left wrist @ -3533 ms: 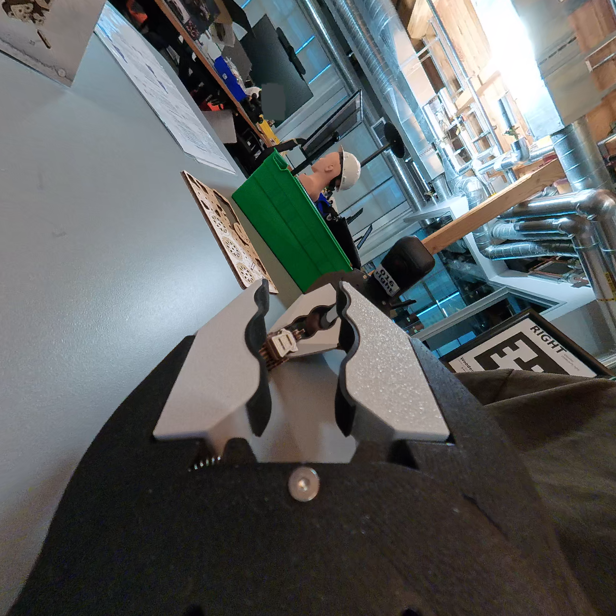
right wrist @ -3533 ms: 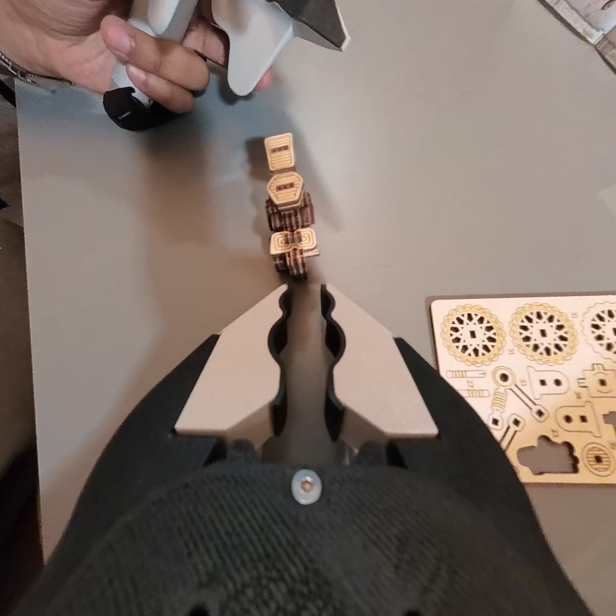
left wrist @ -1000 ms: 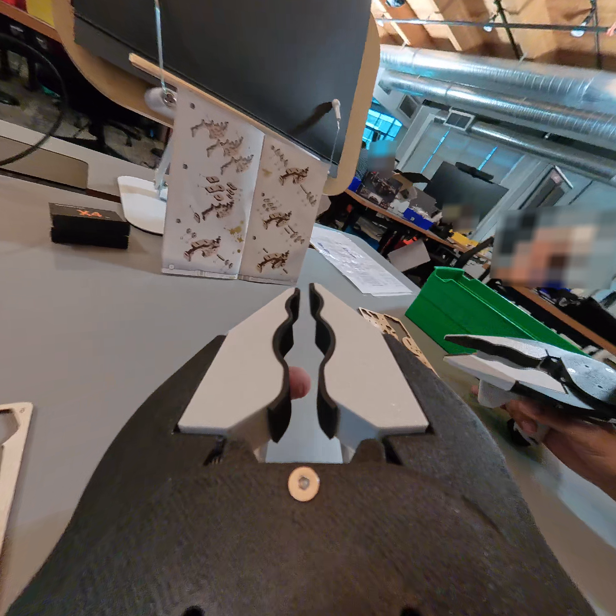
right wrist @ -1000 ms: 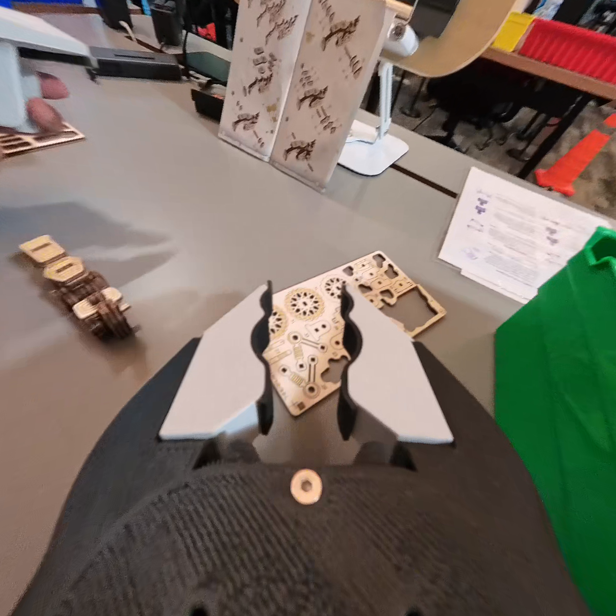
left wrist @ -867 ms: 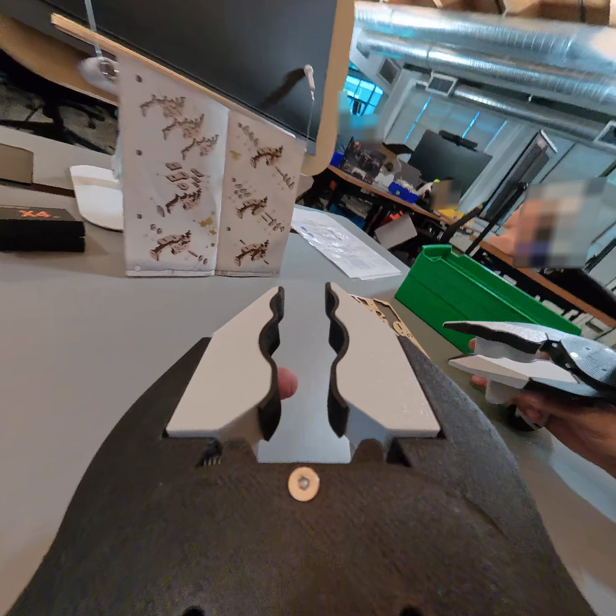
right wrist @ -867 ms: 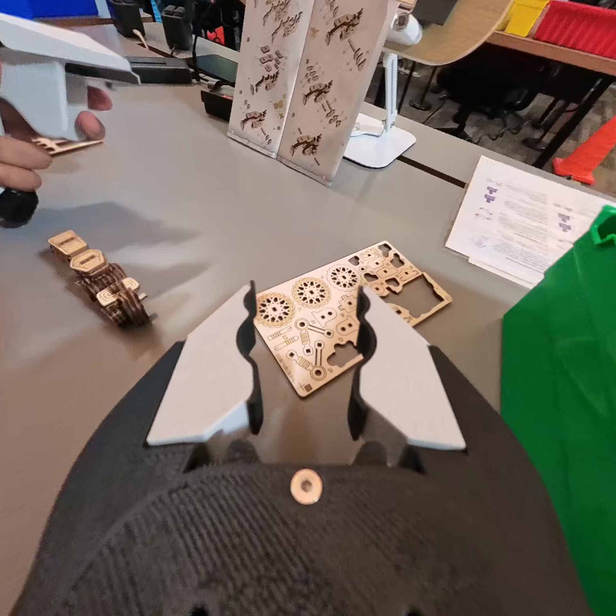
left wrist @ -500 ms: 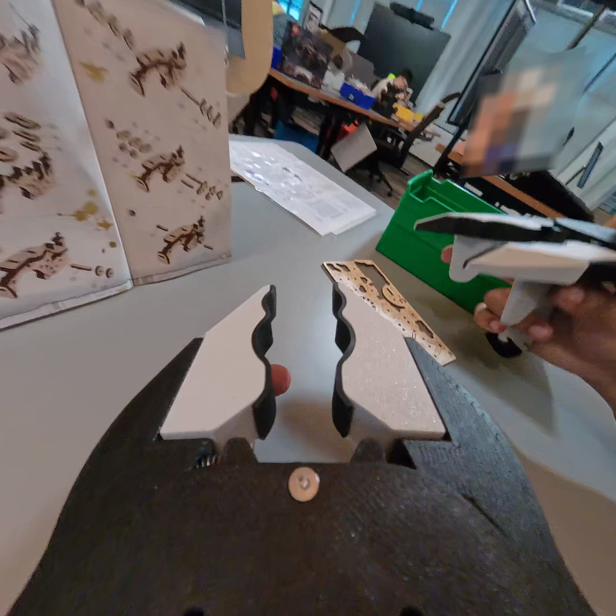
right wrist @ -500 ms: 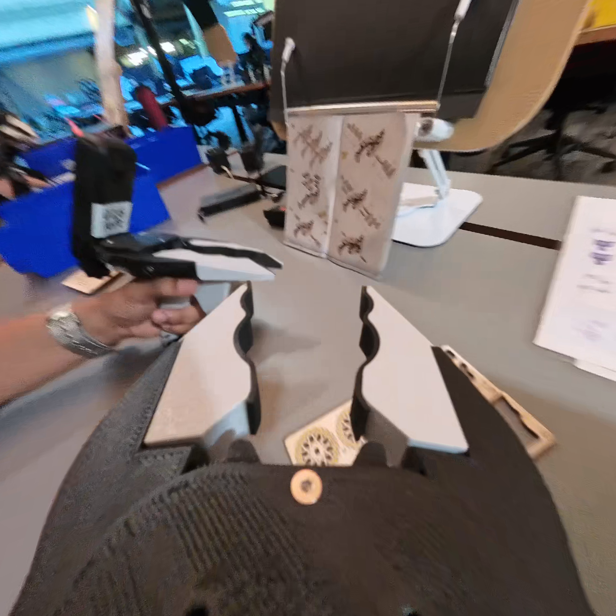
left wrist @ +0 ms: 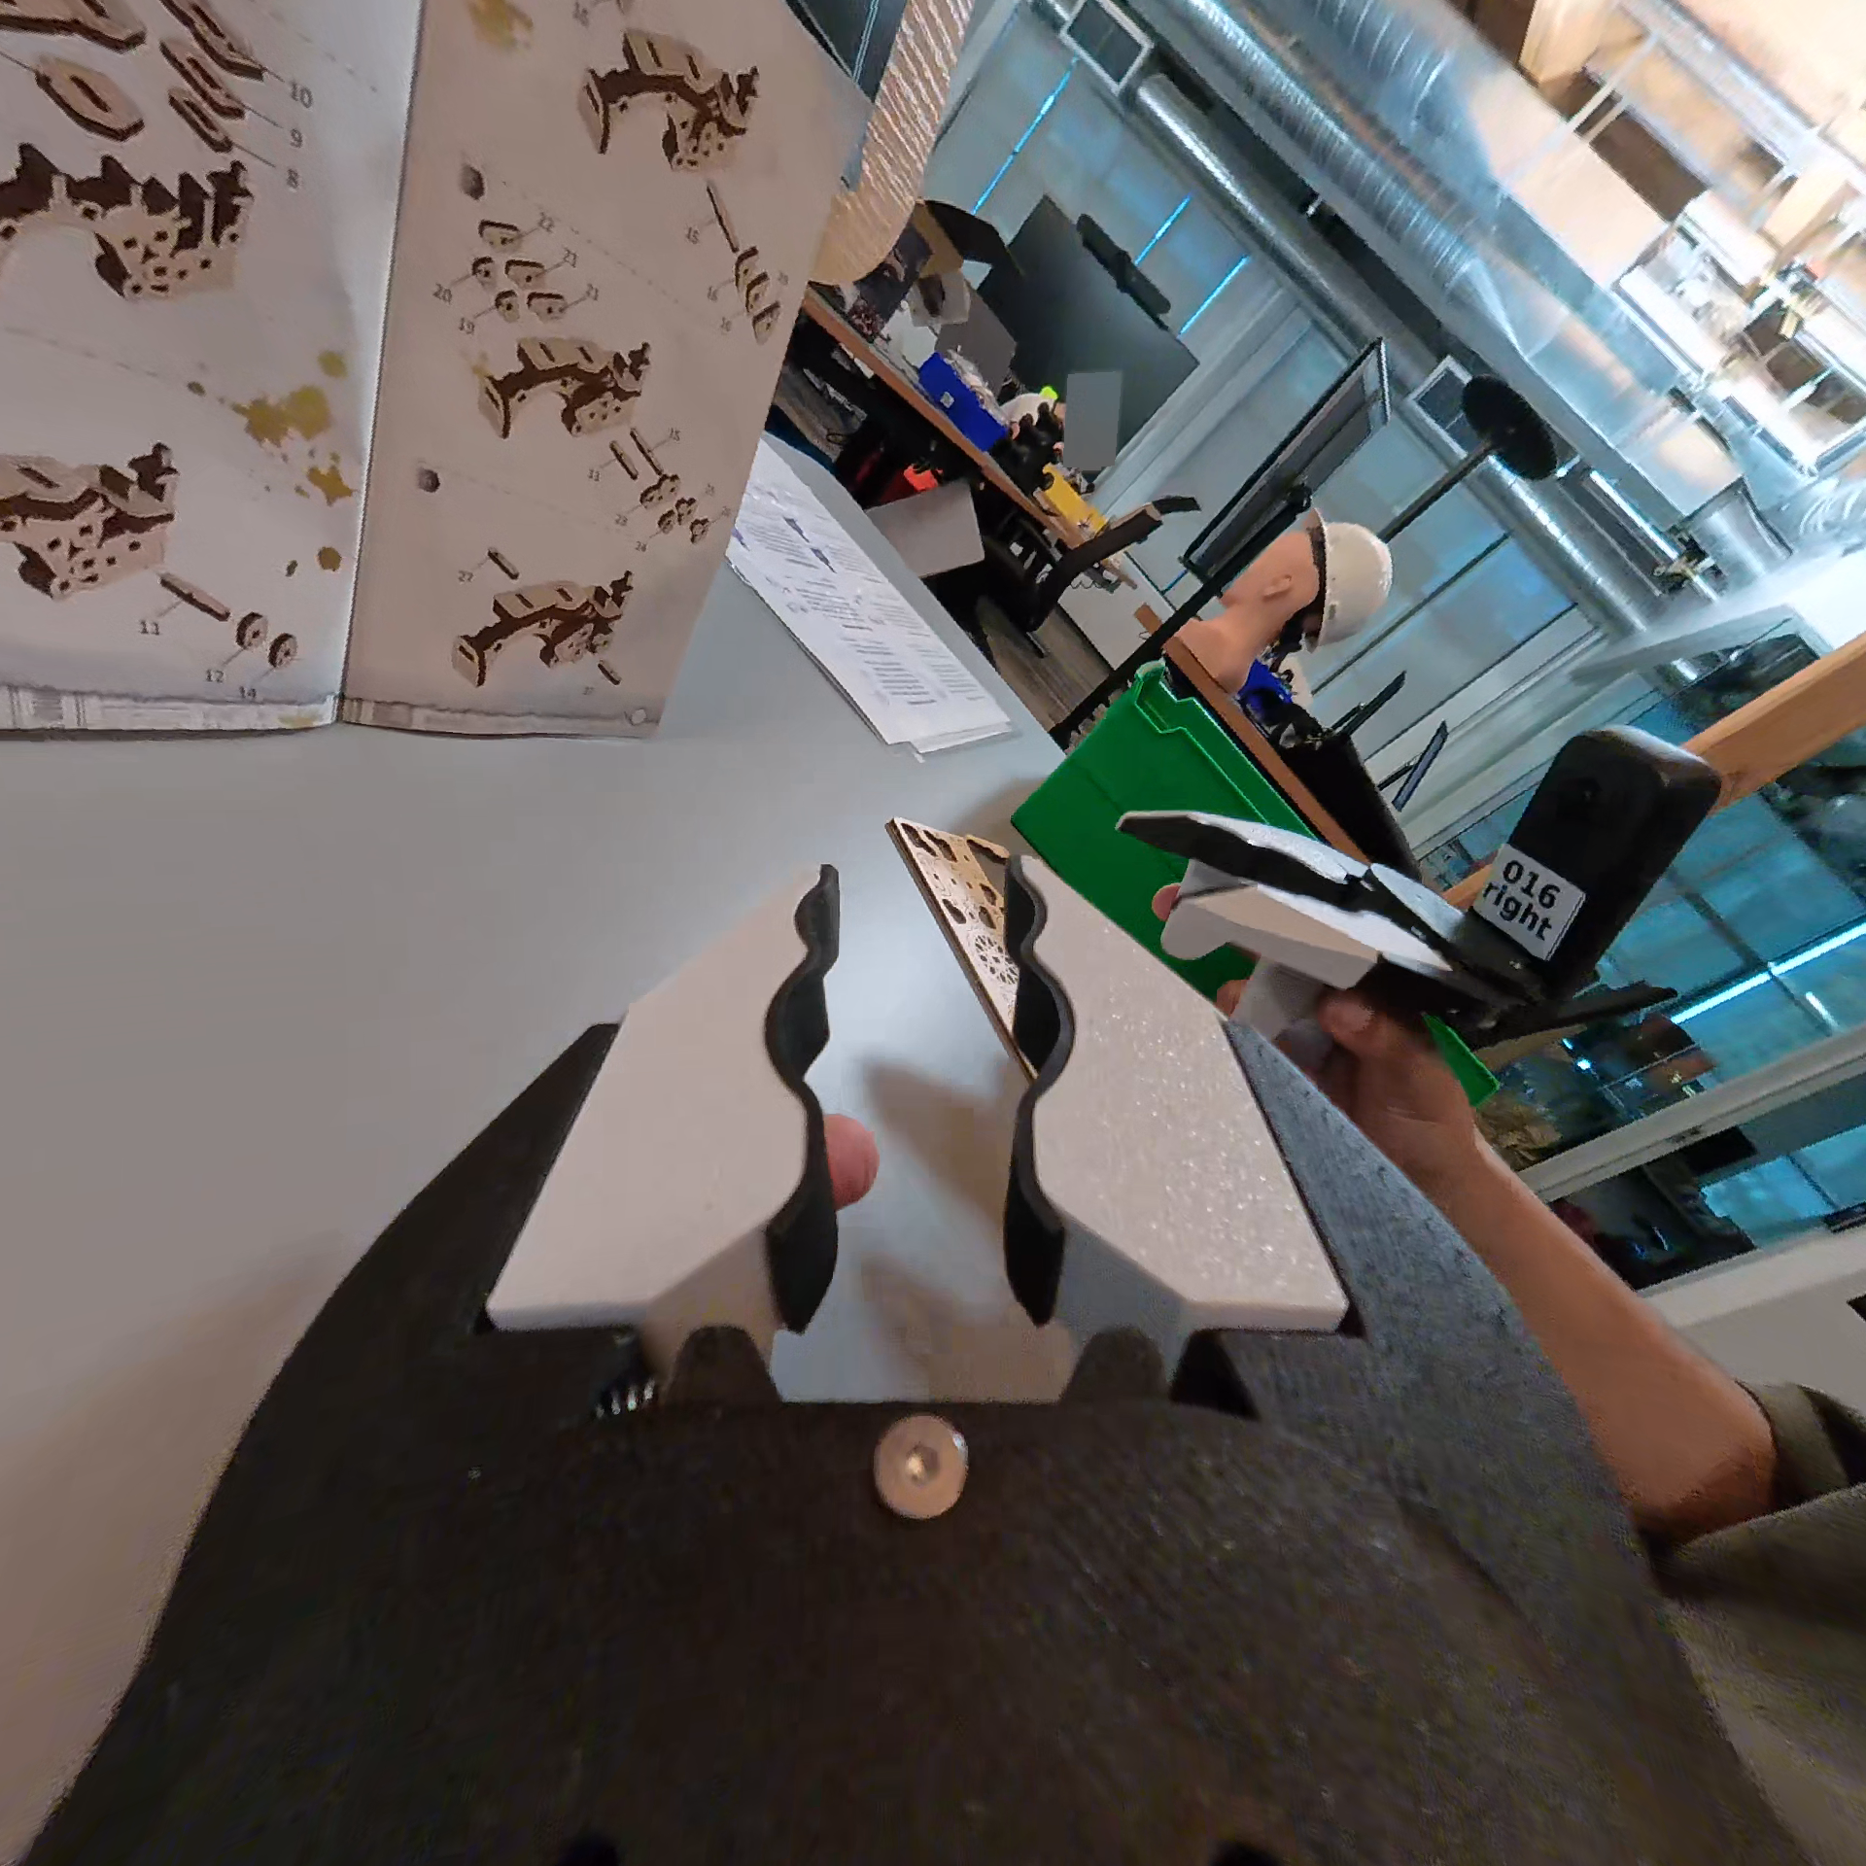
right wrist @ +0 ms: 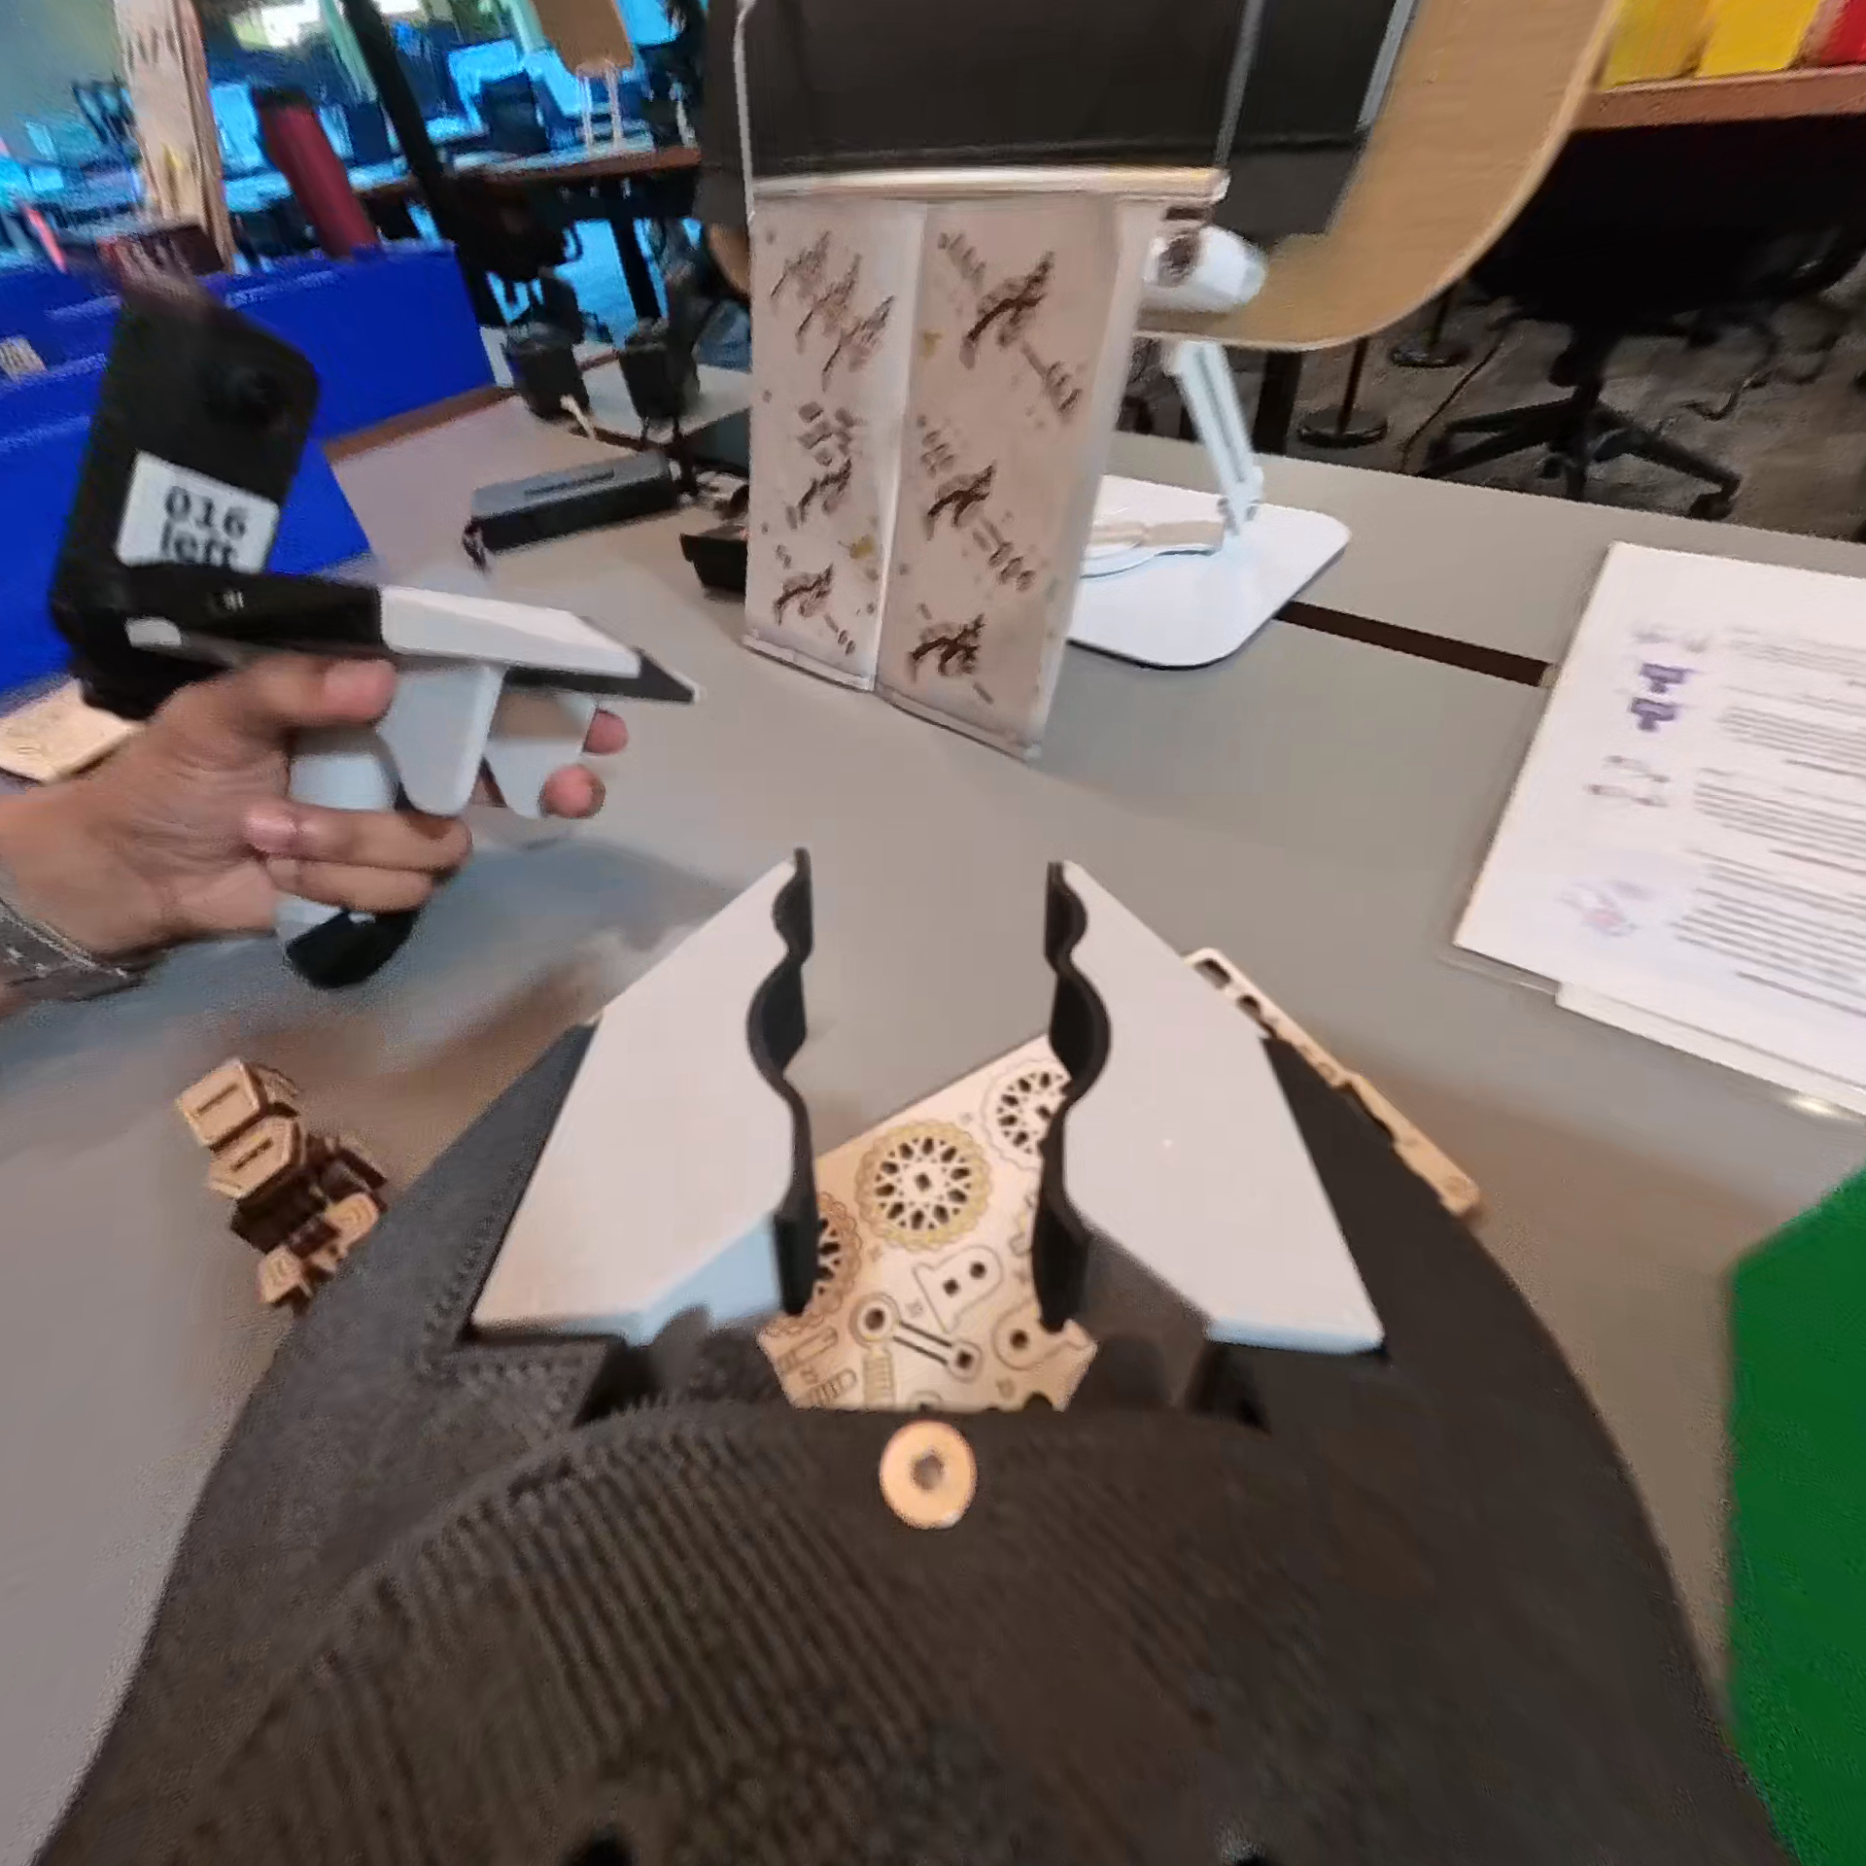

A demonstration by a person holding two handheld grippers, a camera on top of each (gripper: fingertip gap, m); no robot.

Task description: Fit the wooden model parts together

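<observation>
The wooden parts sheet (right wrist: 934, 1303) lies flat on the grey table (right wrist: 1262, 828), directly beneath the right claw (right wrist: 924, 1010). It is a thin, pale plywood panel, laser-cut with spoked wheels, links and slotted tabs. A partly assembled wooden model (right wrist: 278, 1191), made of stacked dark-edged layers, rests on the table to the left of that claw, well apart from the sheet.

The table surface is smooth and matte. Behind it stands a folded instruction sheet (right wrist: 909, 454) printed with assembly diagrams, propped upright next to a white stand (right wrist: 1212, 576). A stack of printed paper (right wrist: 1717, 798) lies at the right, and a green bin (left wrist: 1141, 798) sits at the table's edge. The room is an open workshop with exposed ceiling ducts and further desks.

The right wrist view alone shows the assembled model, the white stand and the sheet's cut pattern. The left wrist view shows only the sheet's far edge (left wrist: 959, 889), plus the ducts and the bin's full shape.

The left claw (left wrist: 919, 1010) is released and holds nothing; a fingertip shows between its jaws from below. The right claw is likewise released and empty, held above the sheet. Each claw has grey wedge-shaped fingers lined with wavy black pads, mounted on a rough black printed body. A hand (right wrist: 212, 808) grips the left claw's handle.
</observation>
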